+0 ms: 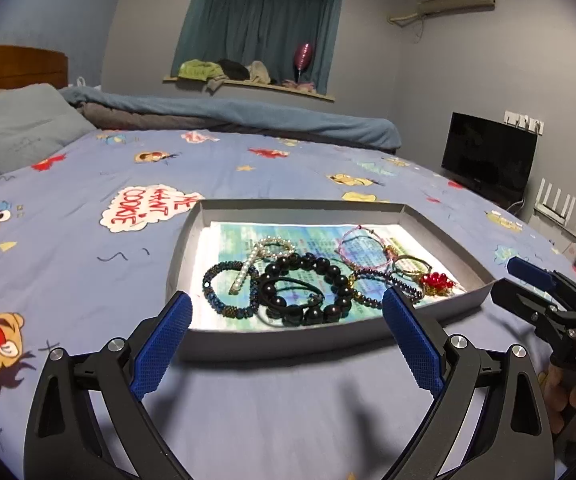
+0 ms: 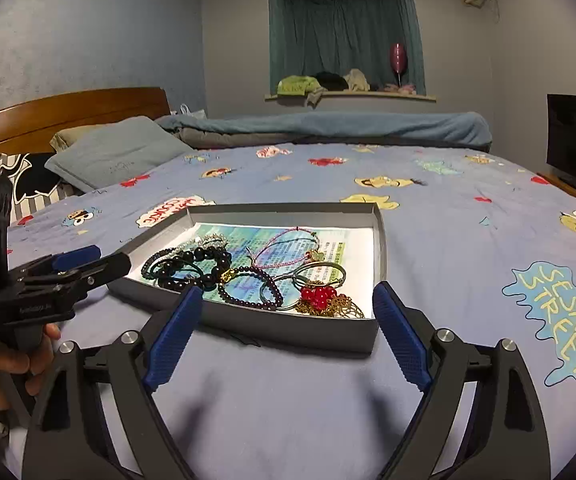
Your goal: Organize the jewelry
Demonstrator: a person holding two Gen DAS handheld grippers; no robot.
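While both of my tongs hang just short of the grey box lid point(image 1: 192, 248) on the bed point(image 1: 88, 264), the jewelry lies dead ahead of them, heaped inside it on a printed sheet. My left tongs point(image 1: 288, 316) face the near long wall, closest to the black bead bracelet point(image 1: 312, 280) and the pearl strand point(image 1: 244, 272). My right tongs point(image 2: 288, 312) face the near right corner, closest to the red bead cluster point(image 2: 320, 295) and the purple bead bracelet point(image 2: 248, 284). Both tongs stand wide apart, holding and touching nothing. The pieces overlap in a tangle along the lid's long axis, so I judge any lift would drag neighbours. Whether this heap is sorted or waiting, I cannot tell.
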